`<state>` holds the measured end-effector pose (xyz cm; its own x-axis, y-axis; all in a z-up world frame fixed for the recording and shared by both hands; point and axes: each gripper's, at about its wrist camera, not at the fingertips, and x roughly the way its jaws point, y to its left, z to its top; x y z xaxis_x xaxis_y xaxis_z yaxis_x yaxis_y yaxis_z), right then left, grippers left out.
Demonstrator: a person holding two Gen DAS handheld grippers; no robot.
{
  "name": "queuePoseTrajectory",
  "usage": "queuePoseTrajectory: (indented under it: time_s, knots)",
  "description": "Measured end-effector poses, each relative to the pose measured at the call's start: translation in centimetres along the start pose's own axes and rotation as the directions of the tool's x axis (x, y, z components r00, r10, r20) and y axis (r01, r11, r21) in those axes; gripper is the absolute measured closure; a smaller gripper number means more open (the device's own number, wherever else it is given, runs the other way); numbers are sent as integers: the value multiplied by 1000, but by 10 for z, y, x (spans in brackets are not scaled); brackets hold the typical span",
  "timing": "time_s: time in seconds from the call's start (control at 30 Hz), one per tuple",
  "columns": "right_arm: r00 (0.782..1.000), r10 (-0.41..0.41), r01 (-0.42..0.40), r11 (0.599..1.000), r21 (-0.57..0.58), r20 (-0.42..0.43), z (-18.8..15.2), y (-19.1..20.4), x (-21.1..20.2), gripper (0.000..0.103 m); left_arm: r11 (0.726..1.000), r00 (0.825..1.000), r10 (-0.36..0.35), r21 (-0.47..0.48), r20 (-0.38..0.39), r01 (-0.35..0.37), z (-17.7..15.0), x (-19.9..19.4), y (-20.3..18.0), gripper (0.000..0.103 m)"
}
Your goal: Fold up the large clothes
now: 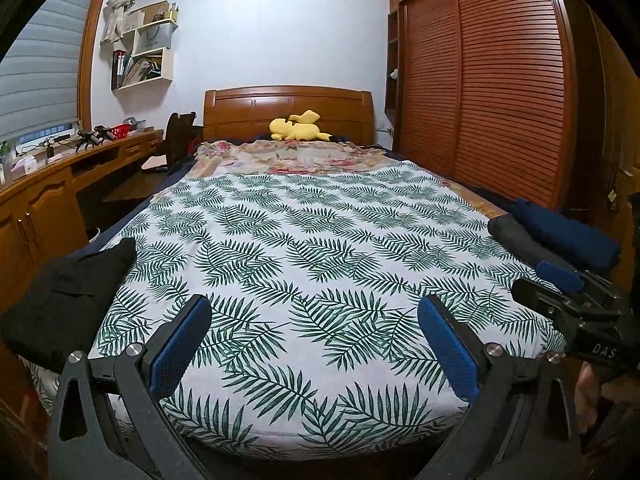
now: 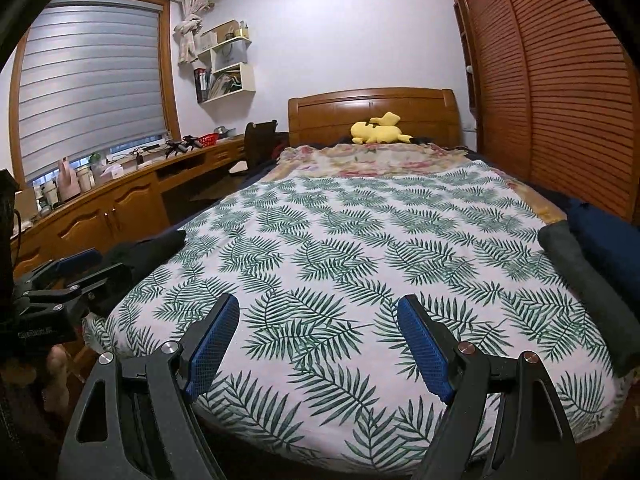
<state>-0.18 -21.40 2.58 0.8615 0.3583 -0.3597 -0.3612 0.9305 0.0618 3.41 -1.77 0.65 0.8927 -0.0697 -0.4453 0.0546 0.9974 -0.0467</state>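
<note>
A black garment (image 1: 68, 300) lies crumpled on the near left corner of the bed; it also shows in the right wrist view (image 2: 148, 252). A dark grey folded garment (image 1: 520, 240) and a navy folded one (image 1: 568, 236) lie at the bed's right edge; they show in the right wrist view as grey (image 2: 588, 280) and navy (image 2: 608, 240). My left gripper (image 1: 316, 320) is open and empty over the bed's foot. My right gripper (image 2: 318, 320) is open and empty beside it. Each gripper shows in the other's view, the right one (image 1: 568, 280) and the left one (image 2: 80, 268).
The bed carries a leaf-print sheet (image 1: 320, 240) and a floral blanket (image 1: 288, 156). A yellow plush toy (image 1: 296, 126) lies at the headboard. A wooden desk (image 1: 60, 184) runs along the left, a slatted wardrobe (image 1: 480, 80) along the right.
</note>
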Motion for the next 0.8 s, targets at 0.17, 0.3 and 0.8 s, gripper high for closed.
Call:
queuePoseTrajectory:
  time_s: [0.17, 0.3, 0.8]
  knots:
    - [1000, -1, 1, 1000, 4, 2, 0, 0, 5, 20, 1000, 1000, -5, -3, 7, 5, 0, -3, 1, 0]
    - [1000, -1, 1, 1000, 4, 7, 1, 1, 8, 20, 1000, 1000, 2, 7, 19, -3, 0, -8, 1, 0]
    - [1000, -6, 6, 1000, 4, 24, 0, 2, 15, 20, 1000, 1000, 4, 5, 31, -4, 1, -14, 2, 0]
